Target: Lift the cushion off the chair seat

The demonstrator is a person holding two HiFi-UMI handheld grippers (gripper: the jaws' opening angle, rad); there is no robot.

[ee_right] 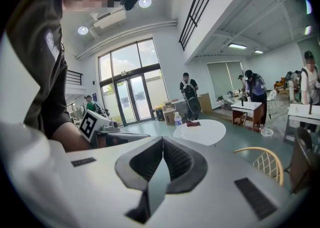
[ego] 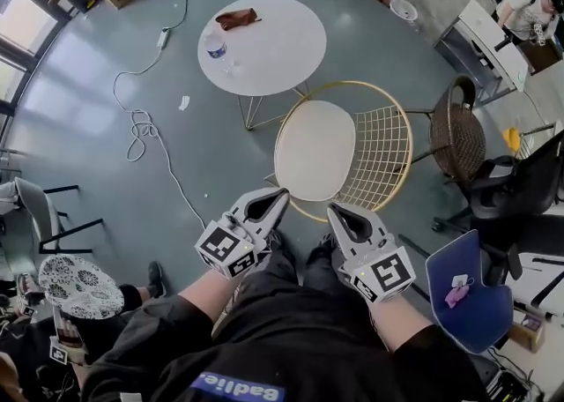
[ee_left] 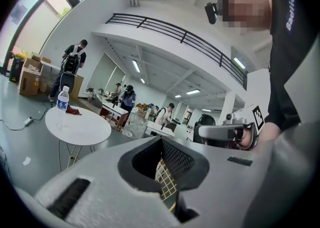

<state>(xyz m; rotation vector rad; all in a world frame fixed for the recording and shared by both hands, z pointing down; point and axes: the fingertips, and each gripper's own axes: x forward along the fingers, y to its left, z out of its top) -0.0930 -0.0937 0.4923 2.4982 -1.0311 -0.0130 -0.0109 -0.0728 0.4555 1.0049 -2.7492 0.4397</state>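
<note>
Head view: cream cushion lies flat on the seat of the gold wire chair, untouched. Left gripper and right gripper hover at the chair's near rim. Both have fingers together with nothing held. Cushion shows in neither gripper view: the left one catches only chair mesh through the finger gap, the right one the chair back. Round white desk beyond carries a bottle and a brown item. Cable on the floor at left.

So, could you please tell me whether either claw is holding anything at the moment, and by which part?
Nothing is held. The left claw and right claw are both shut and empty; neither grips the white cushion on the wire chair.
</note>
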